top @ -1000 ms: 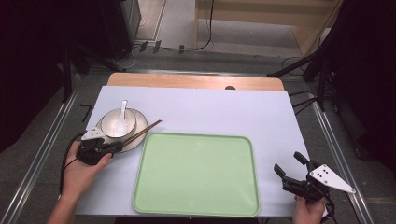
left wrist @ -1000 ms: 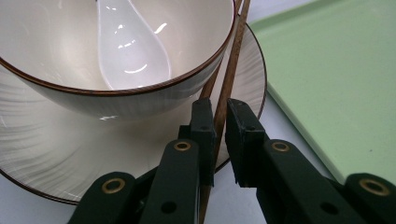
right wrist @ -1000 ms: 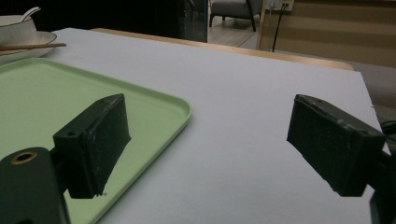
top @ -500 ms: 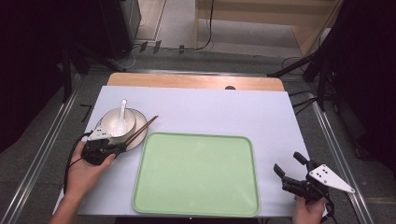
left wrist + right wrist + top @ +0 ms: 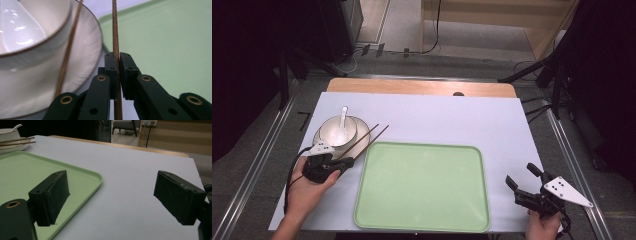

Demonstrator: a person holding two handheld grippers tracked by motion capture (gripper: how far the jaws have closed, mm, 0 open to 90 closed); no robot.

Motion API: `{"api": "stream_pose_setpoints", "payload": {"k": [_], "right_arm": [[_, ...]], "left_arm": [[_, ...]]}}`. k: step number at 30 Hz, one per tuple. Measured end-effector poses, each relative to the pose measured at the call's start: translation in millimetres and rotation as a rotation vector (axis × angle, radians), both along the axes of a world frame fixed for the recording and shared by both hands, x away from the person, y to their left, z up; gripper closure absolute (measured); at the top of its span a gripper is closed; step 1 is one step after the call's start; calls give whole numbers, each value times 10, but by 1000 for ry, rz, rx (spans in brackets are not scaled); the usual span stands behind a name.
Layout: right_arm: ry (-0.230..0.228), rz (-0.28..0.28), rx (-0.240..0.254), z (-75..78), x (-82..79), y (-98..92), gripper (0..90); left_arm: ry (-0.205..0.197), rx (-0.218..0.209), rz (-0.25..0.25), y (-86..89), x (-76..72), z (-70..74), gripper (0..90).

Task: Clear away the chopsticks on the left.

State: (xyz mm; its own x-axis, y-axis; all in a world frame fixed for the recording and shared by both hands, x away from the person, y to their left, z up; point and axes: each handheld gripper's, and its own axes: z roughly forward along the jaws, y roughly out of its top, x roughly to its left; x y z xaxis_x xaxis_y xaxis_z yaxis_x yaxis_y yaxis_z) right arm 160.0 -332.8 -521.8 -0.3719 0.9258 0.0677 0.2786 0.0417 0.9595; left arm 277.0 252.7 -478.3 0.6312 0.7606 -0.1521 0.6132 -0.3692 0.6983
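Observation:
Two brown chopsticks (image 5: 368,138) lie slanted with their near ends on a white plate (image 5: 319,136) and their tips past its right rim. On the plate stands a white bowl (image 5: 336,131) holding a white spoon (image 5: 343,117). My left gripper (image 5: 348,161) is at the chopsticks' near ends. In the left gripper view it (image 5: 118,58) is shut on one chopstick (image 5: 115,30), while the other chopstick (image 5: 70,40) rests on the plate (image 5: 86,62) beside the bowl (image 5: 32,52). My right gripper (image 5: 519,173) stands open over the mat at the front right, holding nothing (image 5: 110,195).
A pale green tray (image 5: 422,190) lies in the middle front of the white mat (image 5: 452,120), its left edge close to the chopsticks and plate. The tray's corner (image 5: 96,178) sits just left of the right gripper. Metal rails run along both table sides.
My left gripper has shifted slightly right and forward at the chopsticks' near ends, and the chopsticks have moved a little with it. The right gripper has stayed still.

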Motion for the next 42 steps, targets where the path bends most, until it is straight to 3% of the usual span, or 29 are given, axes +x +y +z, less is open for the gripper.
{"api": "stream_pose_setpoints", "payload": {"k": [3,7,14,21,27,35,42], "right_arm": [[-3,6,-2,4,1,6,130],[-4,8,-1,6,-4,6,130],[-4,5,3,6,-7,-3,129],[-4,8,-1,6,0,3,129],[-1,4,2,1,1,-2,129],[-2,5,3,1,1,-6,129],[2,5,5,-3,2,-3,129]], "left_arm": [[13,-27,1,-88,-92,-10,856],[22,-30,-3,-199,-215,-21,856],[80,-41,-10,-369,-396,-126,855],[107,-69,-12,-485,-511,-211,855],[128,-97,3,-535,-527,-301,854],[158,-57,0,-620,-539,-400,847],[136,-32,0,-656,-573,-392,815]]}}
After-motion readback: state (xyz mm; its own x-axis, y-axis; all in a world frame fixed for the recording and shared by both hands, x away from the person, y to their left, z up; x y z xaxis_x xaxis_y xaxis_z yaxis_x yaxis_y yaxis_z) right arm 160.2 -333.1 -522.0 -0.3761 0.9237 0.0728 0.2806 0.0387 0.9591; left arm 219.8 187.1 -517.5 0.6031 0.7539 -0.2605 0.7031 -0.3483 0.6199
